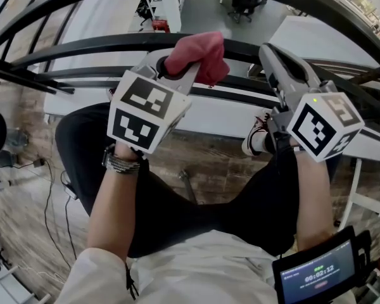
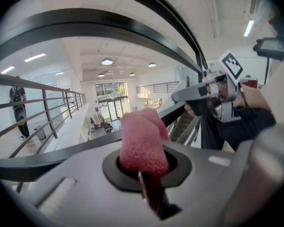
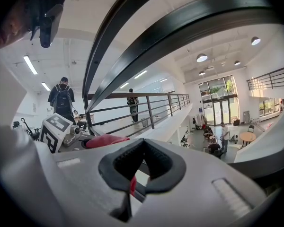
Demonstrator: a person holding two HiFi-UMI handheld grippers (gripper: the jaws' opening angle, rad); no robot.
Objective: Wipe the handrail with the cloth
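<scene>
Two closed tools: left gripper (image 1: 176, 67) clamps the pink cloth (image 1: 201, 54), right gripper (image 1: 270, 53) nothing; cloth should press firmly along the handrail (image 1: 95, 44) just ahead.

Two grippers at the black handrail (image 1: 101, 42), left gripper (image 1: 170, 67) and right gripper (image 1: 265, 49), two marker cubes (image 1: 145, 109) (image 1: 323, 125), one red cloth (image 1: 201, 54) against the handrail, one wristwatch (image 1: 117, 160), one timer screen (image 1: 316, 274).

The pinkish-red cloth (image 1: 199, 54) has a nubby, terry-like pile, soft and matt. The curved black metal handrail (image 1: 101, 44) is smooth with a satin sheen. The left gripper (image 2: 144, 167) and right gripper (image 3: 134, 169) have matt grey plastic shells and black, finely ribbed rubbery pads (image 3: 121, 164), and the brown plank floor (image 1: 209, 151) looks like worn wood.
</scene>
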